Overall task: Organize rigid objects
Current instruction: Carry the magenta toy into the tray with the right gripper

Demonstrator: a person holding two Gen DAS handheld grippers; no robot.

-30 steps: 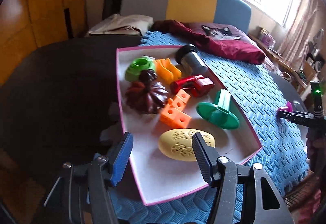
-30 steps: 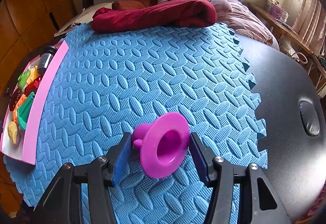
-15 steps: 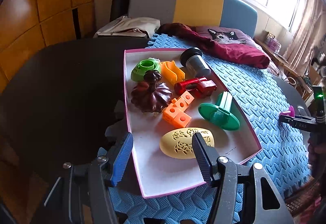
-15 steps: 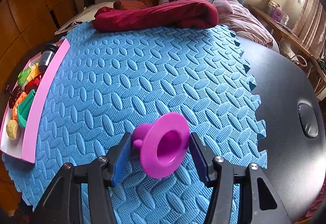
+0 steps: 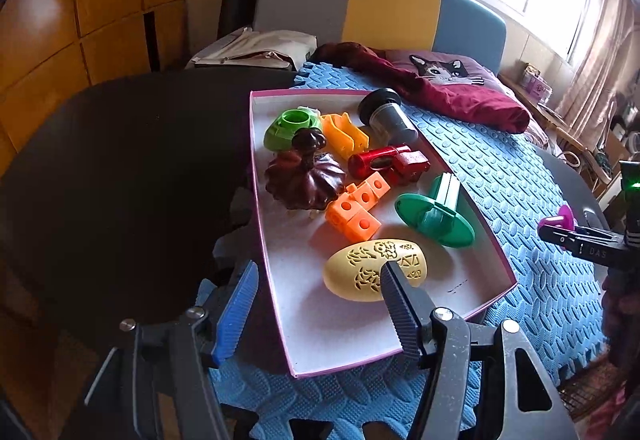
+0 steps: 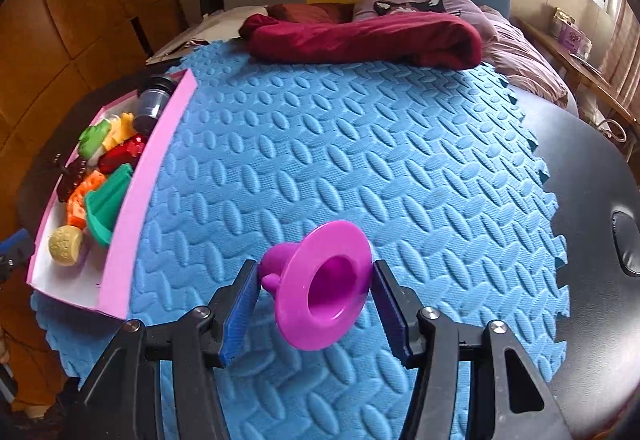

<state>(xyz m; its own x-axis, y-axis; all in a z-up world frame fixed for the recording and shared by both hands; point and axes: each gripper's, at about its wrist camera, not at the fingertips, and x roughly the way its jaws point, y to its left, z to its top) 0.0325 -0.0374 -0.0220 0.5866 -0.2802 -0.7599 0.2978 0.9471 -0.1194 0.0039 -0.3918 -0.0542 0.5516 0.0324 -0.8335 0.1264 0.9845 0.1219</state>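
Hovering over the near left corner of the pink-rimmed tray (image 5: 494, 240), the left gripper (image 5: 316, 304) was opening with nothing between its pads; farther right, over the blue foam mat (image 6: 400, 143), the right gripper (image 6: 314, 310) pinched a purple funnel-shaped toy (image 6: 324, 284) clear of the tray's right edge

Left wrist view: looks forward-down along own fingers, close over near corner of pink tray (image 5: 272, 240). Right wrist view: looks forward-down over blue foam mat (image 6: 360, 143), tray (image 6: 152, 167) at left edge. Shared: tray, mat (image 5: 500, 175), headboard (image 5: 384, 7).
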